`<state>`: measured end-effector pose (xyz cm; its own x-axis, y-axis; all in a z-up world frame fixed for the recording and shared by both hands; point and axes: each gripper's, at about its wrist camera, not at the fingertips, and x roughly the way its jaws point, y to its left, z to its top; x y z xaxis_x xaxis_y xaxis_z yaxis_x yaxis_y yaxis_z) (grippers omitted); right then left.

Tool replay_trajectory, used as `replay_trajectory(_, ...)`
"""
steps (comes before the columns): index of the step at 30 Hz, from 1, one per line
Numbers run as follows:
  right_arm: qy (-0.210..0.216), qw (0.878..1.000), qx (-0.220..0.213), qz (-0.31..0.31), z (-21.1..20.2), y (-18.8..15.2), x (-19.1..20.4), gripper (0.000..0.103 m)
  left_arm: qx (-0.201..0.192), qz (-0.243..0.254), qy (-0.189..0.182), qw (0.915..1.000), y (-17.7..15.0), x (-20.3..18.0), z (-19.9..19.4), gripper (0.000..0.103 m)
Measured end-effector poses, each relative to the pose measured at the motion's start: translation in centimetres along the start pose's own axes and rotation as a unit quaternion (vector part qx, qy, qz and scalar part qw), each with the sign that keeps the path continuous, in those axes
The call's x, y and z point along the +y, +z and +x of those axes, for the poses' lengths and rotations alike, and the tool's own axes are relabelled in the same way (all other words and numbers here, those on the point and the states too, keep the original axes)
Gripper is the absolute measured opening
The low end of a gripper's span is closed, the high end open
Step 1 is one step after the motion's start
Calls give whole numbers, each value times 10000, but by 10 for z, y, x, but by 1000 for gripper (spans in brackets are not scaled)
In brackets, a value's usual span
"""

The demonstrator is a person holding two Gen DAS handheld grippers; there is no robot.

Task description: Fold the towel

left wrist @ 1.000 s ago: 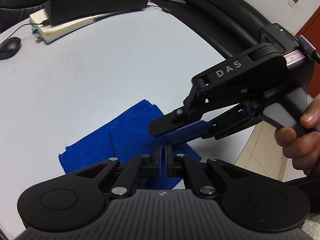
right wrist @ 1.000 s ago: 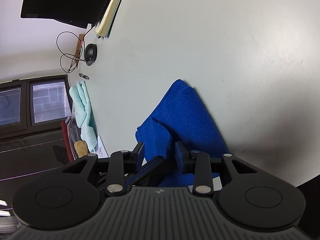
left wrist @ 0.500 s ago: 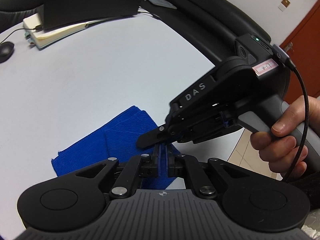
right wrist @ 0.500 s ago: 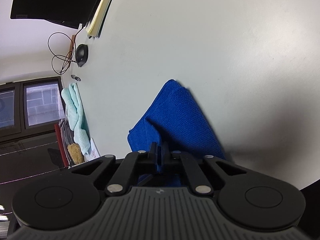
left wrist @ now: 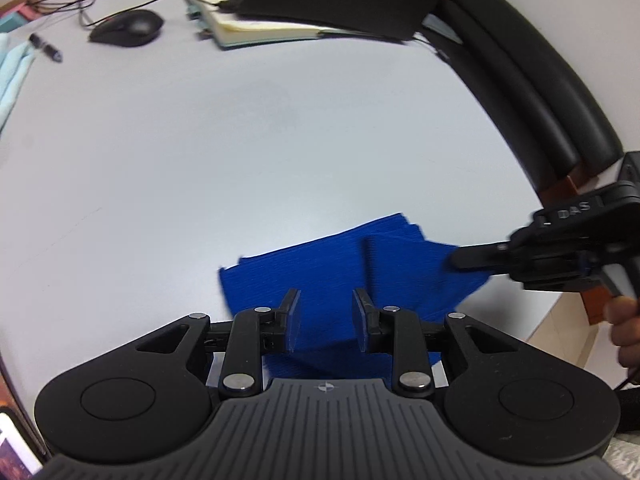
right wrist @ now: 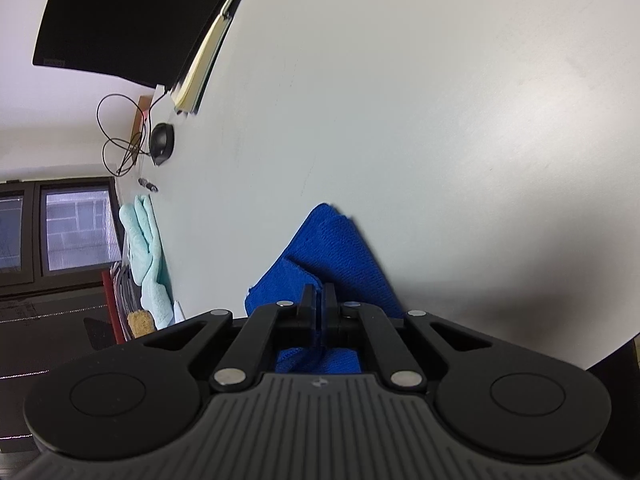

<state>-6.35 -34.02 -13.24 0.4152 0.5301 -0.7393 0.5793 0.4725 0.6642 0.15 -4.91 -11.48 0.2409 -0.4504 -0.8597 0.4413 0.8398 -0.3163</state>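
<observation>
A blue towel (left wrist: 340, 268) lies partly folded on the white table (left wrist: 240, 152) near its front edge. My left gripper (left wrist: 326, 316) is open just above the towel's near side, with nothing between its fingers. My right gripper (left wrist: 460, 258) comes in from the right in the left wrist view and pinches the towel's right corner. In the right wrist view the right gripper (right wrist: 319, 304) is shut on a fold of the blue towel (right wrist: 336, 248).
At the table's far side lie a black mouse (left wrist: 128, 28) with its cable, a pen (left wrist: 46, 48), an open notebook (left wrist: 256, 28) under a dark laptop, and a light green cloth (left wrist: 12, 76) at the left. A black chair back (left wrist: 532, 80) curves along the right.
My left gripper has opened, let go of the towel and swung left. My right gripper has shut on the towel's corner and holds it out to the right.
</observation>
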Motion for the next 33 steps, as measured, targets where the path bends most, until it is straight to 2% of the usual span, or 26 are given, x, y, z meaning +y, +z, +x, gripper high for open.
replay_trajectory(6, -16, 9998, -151, 87, -19, -1, -9, 2, 114, -303, 224, 9992, 3, 11, 5, 31)
replay_trajectory(11, -44, 9996, -236, 172, -30, -5, -19, 2, 39, -482, 697, 9964, 7, 13, 4, 31)
replay_trajectory(15, -42, 9993, -264, 279, -36, -9, -29, 2, 145, -563, 801, 9951, 10, 14, 6, 34)
replay_trajectory(24, -34, 9988, -316, 366, -46, -13, -39, 2, 407, -831, 818, 9923, 7, 18, 12, 34)
replay_trajectory(30, -20, 9988, -305, 392, -48, -13, -42, 2, 590, -1209, 482, 9897, 3, 25, 17, 33)
replay_trajectory(32, -28, 9988, -300, 393, -48, -12, -43, 2, 626, -1279, 374, 9891, 2, 25, 21, 30)
replay_trajectory(33, -28, 9988, -296, 397, -48, -12, -43, 2, 635, -1283, 353, 9891, 2, 25, 23, 22)
